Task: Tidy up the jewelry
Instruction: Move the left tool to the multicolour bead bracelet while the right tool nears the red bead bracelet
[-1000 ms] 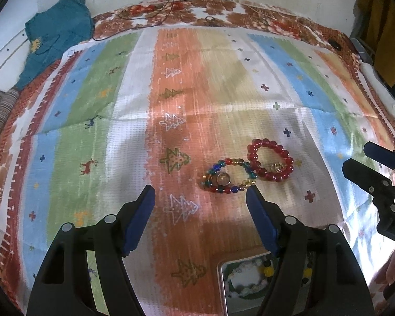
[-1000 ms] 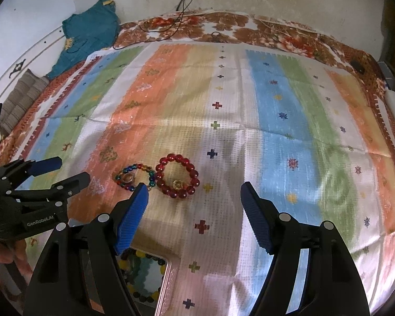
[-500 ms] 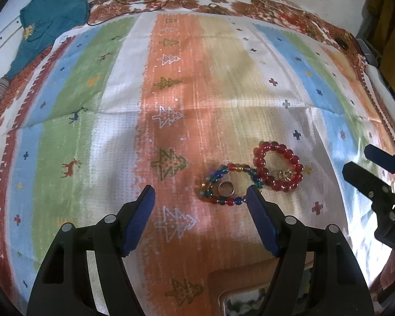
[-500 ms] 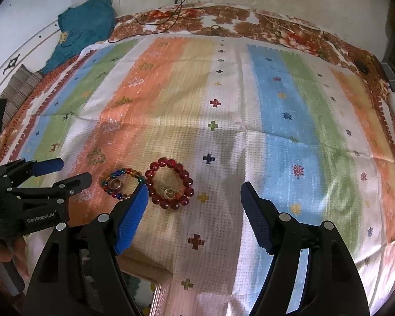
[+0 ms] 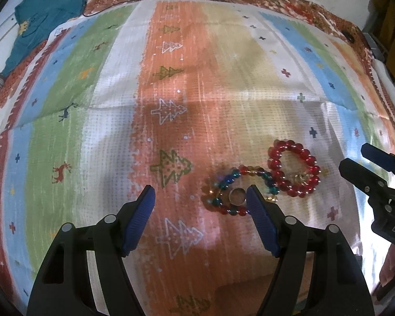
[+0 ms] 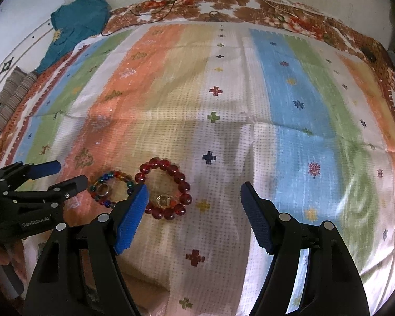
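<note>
two bracelets lie side by side on the striped cloth in front of me, touching or very nearly so. from my left wrist view, the multicoloured bracelet sits on the orange stripe with a plain metal ring lying inside its loop, and the red bracelet lies just to its right with a small gold ring inside it. my left gripper points steeply down at the cloth, jaws spread wide with nothing between them but bare fabric; its right fingertip stands just over the near edge of the multicoloured bracelet, right beside the metal ring. whether it touches the beads i cannot tell.

my right gripper is also spread wide and holds nothing. in its own view the red bracelet lies just inside its left finger, which covers part of the bead loop, and the gold ring shows clearly beside that finger's pad. both tools stand near each other, each showing at the edge of the other's view. a teal garment lies crumpled at the far left corner.
</note>
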Demonstrator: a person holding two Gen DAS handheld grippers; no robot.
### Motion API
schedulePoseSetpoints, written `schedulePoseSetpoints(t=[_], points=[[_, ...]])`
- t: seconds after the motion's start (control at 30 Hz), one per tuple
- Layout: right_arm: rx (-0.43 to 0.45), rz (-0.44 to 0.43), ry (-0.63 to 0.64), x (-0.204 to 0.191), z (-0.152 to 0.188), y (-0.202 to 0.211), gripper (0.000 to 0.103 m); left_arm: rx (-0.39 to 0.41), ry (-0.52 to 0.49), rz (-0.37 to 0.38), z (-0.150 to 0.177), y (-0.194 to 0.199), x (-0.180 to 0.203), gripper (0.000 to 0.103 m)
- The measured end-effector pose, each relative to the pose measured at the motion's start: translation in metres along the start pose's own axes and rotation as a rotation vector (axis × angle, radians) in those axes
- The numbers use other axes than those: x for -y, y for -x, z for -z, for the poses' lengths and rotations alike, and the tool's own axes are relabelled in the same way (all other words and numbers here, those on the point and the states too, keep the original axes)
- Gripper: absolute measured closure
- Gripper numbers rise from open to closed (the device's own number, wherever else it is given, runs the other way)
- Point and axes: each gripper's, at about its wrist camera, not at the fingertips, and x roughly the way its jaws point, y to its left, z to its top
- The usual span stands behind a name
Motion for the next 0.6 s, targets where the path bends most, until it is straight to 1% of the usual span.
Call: schedulePoseSetpoints(t=[0.23, 0.6], points=[[-0.026, 0.005, 0.005, -0.001, -0.005, -0.014, 0.031, -0.019, -0.015, -0.004, -0.004, -0.017, -0.001, 0.032], [-0.064, 0.006, -0.001, 0.005, -0.009, -0.036, 0.031, -0.038, -0.027, 0.016, -0.013, -0.035, -0.001, 0.032]])
